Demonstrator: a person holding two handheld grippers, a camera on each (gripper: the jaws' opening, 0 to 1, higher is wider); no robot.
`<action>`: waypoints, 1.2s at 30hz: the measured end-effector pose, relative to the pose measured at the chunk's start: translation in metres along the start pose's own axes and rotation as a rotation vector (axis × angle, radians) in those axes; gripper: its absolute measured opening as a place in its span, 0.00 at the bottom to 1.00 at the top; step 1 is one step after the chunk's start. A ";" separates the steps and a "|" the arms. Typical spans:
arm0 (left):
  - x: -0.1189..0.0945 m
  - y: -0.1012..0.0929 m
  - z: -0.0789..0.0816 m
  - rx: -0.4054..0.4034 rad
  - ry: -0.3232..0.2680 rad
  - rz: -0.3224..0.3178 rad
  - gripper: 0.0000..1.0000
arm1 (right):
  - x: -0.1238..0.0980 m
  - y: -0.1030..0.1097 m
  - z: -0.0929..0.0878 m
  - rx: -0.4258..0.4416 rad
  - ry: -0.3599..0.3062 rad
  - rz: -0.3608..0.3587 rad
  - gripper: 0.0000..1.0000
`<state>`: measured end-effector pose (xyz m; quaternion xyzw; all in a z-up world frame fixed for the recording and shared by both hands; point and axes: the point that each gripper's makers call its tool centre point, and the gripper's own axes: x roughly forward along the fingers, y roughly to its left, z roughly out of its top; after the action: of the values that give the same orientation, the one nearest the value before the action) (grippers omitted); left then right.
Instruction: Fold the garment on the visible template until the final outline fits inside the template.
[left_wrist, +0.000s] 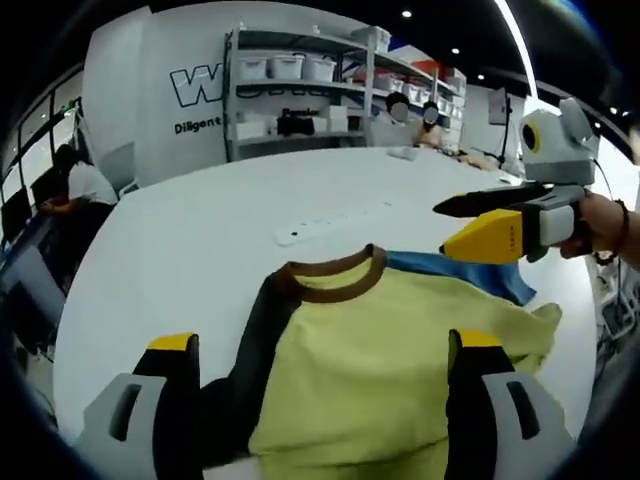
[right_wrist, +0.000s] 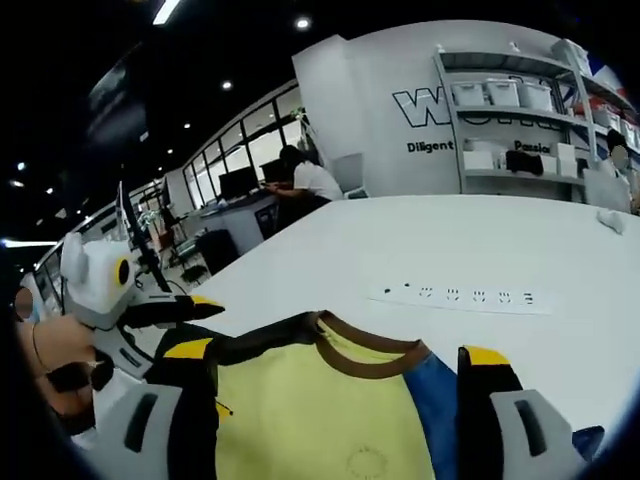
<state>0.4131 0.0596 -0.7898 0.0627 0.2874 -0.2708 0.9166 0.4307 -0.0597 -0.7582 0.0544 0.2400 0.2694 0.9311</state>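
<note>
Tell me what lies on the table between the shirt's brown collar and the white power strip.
Nothing: in the right gripper view, bare white table separates the yellow shirt's brown ribbed collar from the long white power strip.

White table (left_wrist: 200, 230), shelving (left_wrist: 300, 90) (bins aboard)

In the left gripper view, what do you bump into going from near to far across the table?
Yellow shirt → brown collar → white power strip → shelves with bins.

Grey tool (left_wrist: 327, 385), yellow-tipped black jaws.
</note>
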 end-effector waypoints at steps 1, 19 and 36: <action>-0.003 -0.002 0.000 0.003 -0.001 -0.001 0.99 | -0.004 0.001 -0.001 -0.003 0.002 0.000 0.99; -0.066 -0.042 -0.035 -0.023 -0.017 0.001 0.97 | -0.081 0.028 -0.038 -0.060 0.008 0.015 0.94; -0.114 -0.057 -0.077 -0.039 -0.040 0.083 0.79 | -0.138 0.038 -0.100 -0.049 0.069 0.005 0.94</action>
<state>0.2665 0.0844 -0.7871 0.0512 0.2716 -0.2280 0.9336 0.2625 -0.1031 -0.7795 0.0229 0.2652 0.2791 0.9226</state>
